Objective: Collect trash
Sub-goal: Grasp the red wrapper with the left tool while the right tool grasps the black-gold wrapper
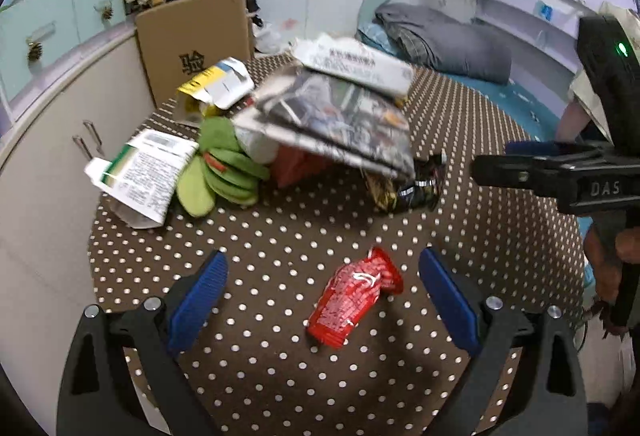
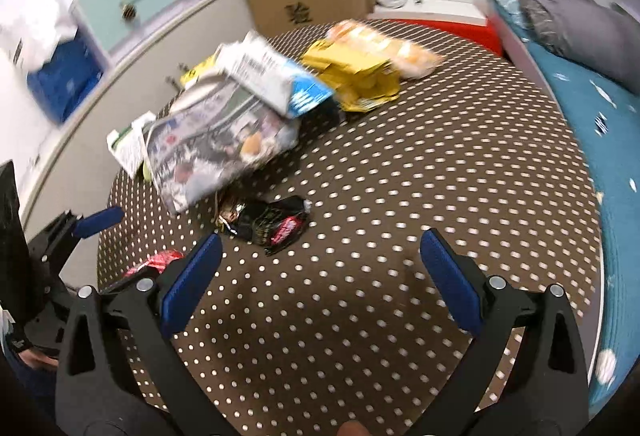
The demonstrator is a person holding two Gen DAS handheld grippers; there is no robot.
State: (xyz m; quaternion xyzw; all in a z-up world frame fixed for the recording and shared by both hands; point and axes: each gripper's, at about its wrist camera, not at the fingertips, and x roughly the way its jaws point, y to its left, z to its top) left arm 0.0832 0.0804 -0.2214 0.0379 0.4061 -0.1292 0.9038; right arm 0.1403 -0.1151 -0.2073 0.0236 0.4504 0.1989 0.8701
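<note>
A crumpled red wrapper [image 1: 354,298] lies on the brown polka-dot tablecloth [image 1: 288,236], between the spread blue fingers of my open left gripper [image 1: 322,268]. A black snack wrapper [image 1: 416,187] sits farther back by a heap of magazines [image 1: 336,119], torn cartons and green slippers [image 1: 224,171]. In the right wrist view my right gripper [image 2: 320,250] is open over bare cloth, with the black wrapper [image 2: 268,224] just ahead and left. The red wrapper [image 2: 156,262] peeks out behind its left finger. Yellow packets [image 2: 356,73] lie at the back.
A cardboard box [image 1: 196,43] stands behind the table beside white cabinets [image 1: 44,139]. A bed with a grey blanket [image 1: 448,43] and teal sheet runs along the right. The right gripper's body [image 1: 560,171] reaches in from the right in the left wrist view.
</note>
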